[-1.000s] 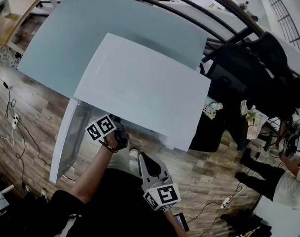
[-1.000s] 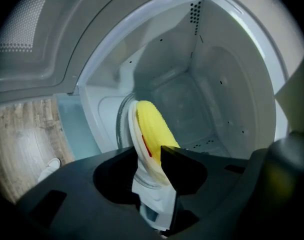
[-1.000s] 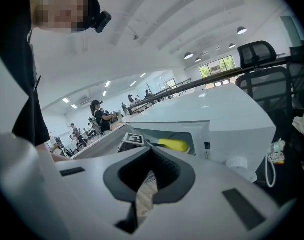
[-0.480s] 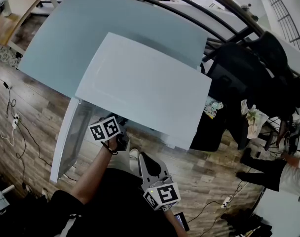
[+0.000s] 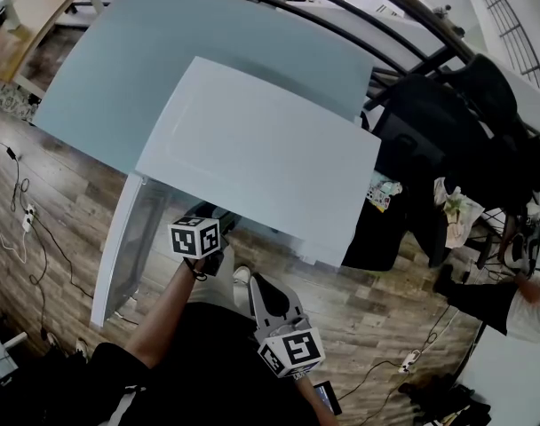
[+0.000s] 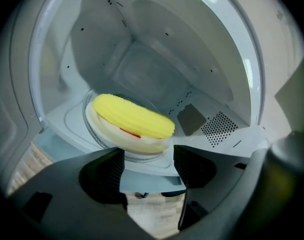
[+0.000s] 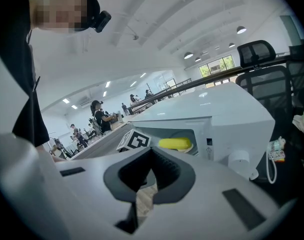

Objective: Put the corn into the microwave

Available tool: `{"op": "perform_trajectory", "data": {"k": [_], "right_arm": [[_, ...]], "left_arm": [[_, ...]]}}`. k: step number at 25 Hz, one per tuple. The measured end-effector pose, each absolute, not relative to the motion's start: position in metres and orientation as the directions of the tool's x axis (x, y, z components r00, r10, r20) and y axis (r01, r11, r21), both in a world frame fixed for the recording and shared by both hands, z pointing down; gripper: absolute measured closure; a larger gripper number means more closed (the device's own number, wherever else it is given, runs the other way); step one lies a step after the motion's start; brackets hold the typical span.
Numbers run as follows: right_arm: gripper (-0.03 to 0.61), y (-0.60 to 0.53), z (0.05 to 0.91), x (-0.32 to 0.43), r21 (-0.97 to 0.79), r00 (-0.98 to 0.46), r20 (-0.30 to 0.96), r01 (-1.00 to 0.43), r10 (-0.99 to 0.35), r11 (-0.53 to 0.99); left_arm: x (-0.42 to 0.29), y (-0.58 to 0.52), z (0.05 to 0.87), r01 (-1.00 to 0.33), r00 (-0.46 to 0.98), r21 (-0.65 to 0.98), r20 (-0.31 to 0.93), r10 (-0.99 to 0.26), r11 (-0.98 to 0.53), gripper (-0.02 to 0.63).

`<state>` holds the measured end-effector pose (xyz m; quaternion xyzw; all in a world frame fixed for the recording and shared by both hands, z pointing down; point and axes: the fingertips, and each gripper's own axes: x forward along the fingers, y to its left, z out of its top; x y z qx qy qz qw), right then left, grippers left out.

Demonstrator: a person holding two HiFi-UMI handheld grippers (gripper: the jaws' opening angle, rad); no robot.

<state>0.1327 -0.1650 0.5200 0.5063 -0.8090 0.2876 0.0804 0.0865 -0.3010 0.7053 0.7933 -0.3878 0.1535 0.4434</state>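
A pale table (image 5: pixel 101 69) carries the white microwave (image 5: pixel 261 158), whose door (image 5: pixel 119 247) hangs swung out to the left of the open cavity. The left gripper (image 6: pixel 148 166) sits at the mouth of the cavity with its jaws spread wide and nothing between the pads. The right gripper (image 7: pixel 151 156) is held back from the oven, jaws together and empty. Inside, on the glass turntable (image 6: pixel 90 126), a shallow white dish (image 6: pixel 137 143) holds the yellow corn (image 6: pixel 133 116), just beyond the left jaw tips and clear of them. The placing looks finished. Next, likely, the left gripper draws straight back without nudging the dish, then the door is pushed closed.
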Motion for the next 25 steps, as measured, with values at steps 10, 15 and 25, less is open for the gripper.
{"op": "perform_trajectory", "data": {"k": [10,15,25], "right_arm": [[0.571,-0.16,0.52,0.132,-0.388,-0.478,0.42,-0.863,-0.771,0.323],[0.571,-0.159,0.522,0.134,-0.394,-0.475,0.419,-0.863,-0.774,0.317],[0.571,-0.155,0.523,0.137,-0.404,-0.474,0.415,-0.861,-0.777,0.309]], "left_arm": [[0.093,-0.278,0.715,-0.723,0.637,0.411,0.708,-0.306,-0.555,0.324],[0.095,-0.27,0.713,-0.697,0.657,0.42,0.699,-0.282,-0.58,0.324],[0.103,-0.284,0.701,-0.691,0.688,0.446,0.646,-0.33,-0.569,0.325]]}}
